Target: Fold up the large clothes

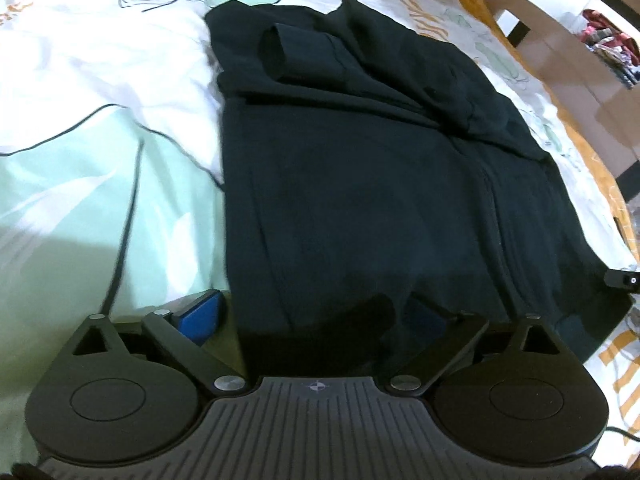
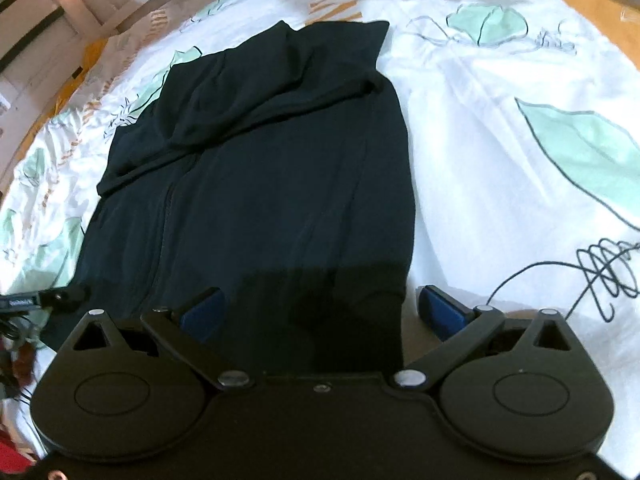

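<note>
A large black zip jacket lies flat on the bed, sleeves folded across its upper part; one cuff lies on top. It also shows in the right wrist view. My left gripper is open, its blue pads straddling the jacket's near left hem corner. My right gripper is open, its blue pads straddling the near right hem corner. The hem fabric lies between each pair of fingers, not pinched.
The bed cover is white with green leaf and orange prints. A wooden bed frame and shelves stand beyond the far edge. The other gripper's tip shows at the right of the left wrist view, and at the left of the right wrist view.
</note>
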`<act>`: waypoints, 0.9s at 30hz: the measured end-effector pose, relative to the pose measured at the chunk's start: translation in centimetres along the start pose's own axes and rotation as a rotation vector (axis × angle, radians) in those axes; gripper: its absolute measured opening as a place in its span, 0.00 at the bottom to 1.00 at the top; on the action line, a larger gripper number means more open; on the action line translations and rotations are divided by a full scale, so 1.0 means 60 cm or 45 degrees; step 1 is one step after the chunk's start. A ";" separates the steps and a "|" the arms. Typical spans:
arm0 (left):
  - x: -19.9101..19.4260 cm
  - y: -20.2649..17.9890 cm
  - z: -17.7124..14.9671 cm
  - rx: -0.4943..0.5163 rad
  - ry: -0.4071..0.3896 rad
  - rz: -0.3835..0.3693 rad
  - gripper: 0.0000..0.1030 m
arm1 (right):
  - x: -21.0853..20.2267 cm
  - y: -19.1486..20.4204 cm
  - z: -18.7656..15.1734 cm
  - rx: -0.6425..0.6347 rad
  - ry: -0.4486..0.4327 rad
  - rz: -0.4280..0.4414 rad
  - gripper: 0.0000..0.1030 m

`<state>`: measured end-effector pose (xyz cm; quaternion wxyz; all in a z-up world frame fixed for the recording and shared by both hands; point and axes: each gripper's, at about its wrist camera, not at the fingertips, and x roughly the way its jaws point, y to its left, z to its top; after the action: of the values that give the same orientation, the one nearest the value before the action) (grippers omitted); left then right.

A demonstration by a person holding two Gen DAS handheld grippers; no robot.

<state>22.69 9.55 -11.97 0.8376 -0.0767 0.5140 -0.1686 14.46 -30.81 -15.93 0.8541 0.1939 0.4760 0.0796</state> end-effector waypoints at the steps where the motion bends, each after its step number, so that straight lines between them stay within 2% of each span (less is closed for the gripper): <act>1: 0.007 -0.001 0.003 -0.004 -0.006 -0.007 0.98 | 0.002 -0.001 -0.001 0.005 0.005 0.012 1.00; 7: 0.014 -0.022 -0.002 0.018 -0.031 0.011 0.99 | 0.024 -0.002 0.004 0.026 0.024 0.050 1.00; 13: -0.005 -0.021 -0.020 -0.035 -0.025 -0.082 0.99 | 0.017 0.010 -0.006 -0.030 0.021 0.045 1.00; 22: -0.032 -0.030 -0.046 -0.028 -0.006 -0.142 0.98 | 0.002 0.031 -0.027 -0.082 0.044 0.090 1.00; 24: -0.035 -0.026 -0.048 -0.048 -0.021 -0.160 0.95 | -0.001 0.033 -0.030 -0.085 0.043 0.109 0.99; 26: -0.038 -0.016 -0.052 -0.089 -0.042 -0.152 0.77 | -0.005 0.033 -0.030 -0.074 0.028 0.100 0.92; 27: -0.038 -0.009 -0.052 -0.120 -0.054 -0.155 0.72 | -0.005 0.030 -0.030 -0.060 0.023 0.091 0.79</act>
<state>18.84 10.01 -11.34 0.8319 -0.1507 0.4979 -0.1932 12.87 -28.80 -15.78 0.8508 0.1898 0.4744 0.1228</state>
